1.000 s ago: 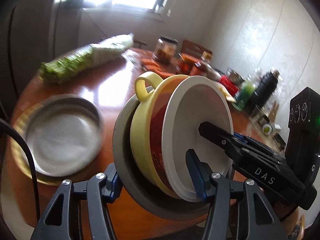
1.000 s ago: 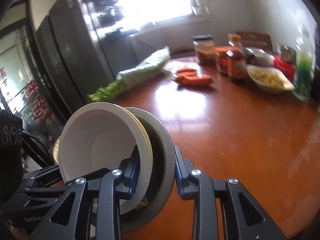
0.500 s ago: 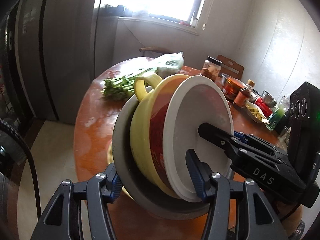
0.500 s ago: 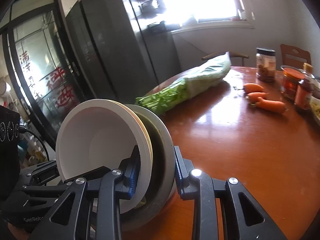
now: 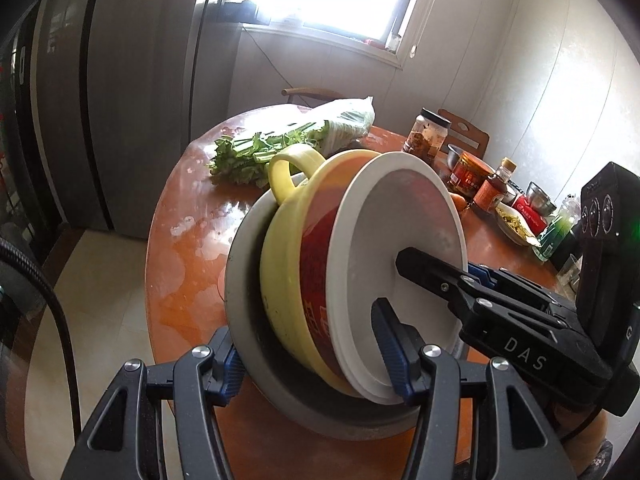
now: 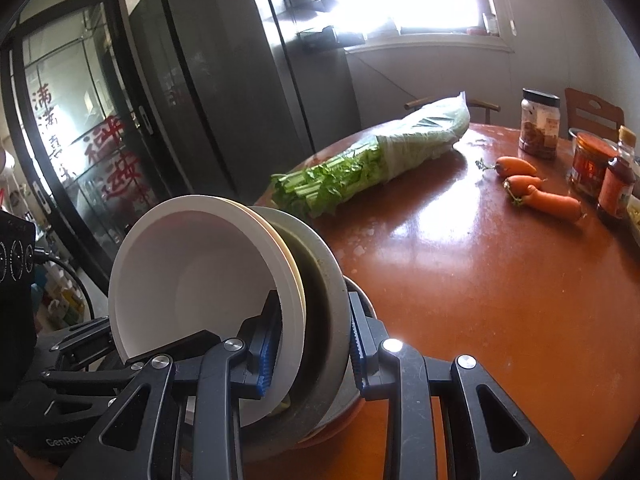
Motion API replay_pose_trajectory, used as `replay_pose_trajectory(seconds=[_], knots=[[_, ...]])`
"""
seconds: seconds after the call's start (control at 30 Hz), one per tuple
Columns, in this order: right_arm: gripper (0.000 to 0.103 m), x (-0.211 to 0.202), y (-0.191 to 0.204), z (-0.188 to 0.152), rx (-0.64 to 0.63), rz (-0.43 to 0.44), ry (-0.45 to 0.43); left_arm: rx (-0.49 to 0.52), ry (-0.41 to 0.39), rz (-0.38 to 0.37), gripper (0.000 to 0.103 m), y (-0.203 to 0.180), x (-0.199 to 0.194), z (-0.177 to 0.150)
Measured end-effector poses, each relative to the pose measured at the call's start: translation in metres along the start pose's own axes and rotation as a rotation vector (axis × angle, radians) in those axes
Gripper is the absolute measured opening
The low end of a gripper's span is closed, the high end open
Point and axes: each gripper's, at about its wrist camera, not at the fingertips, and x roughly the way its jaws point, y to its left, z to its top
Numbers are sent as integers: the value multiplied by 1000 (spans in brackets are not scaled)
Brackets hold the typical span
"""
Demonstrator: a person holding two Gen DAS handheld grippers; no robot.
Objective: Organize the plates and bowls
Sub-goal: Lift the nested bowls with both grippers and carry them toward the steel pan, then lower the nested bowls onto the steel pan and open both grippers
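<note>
Both grippers swung leftward, stack of bowls (image 5: pixel 360 264) still clamped.

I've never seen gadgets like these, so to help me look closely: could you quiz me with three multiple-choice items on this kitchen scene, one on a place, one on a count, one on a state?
1. Where do the bagged greens lie?
A. on the table
B. on the floor
C. inside the white bowl

2. How many carrots lie on the table?
A. one
B. three
C. six

3. How is the nested bowl stack held?
A. flat on the table
B. tipped on edge, clamped by both grippers
C. upside down on a chair

Answers:
1 A, they lie on the tabletop's far side.
2 B, three show together.
3 B, the left gripper and right gripper clamp its rims.
</note>
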Motion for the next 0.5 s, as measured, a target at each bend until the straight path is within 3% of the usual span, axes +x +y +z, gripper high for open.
replay_pose_trajectory(seconds=[0.5], knots=[[34, 13, -8, -9, 16, -16, 22, 14, 2, 22, 58, 0, 12, -5]])
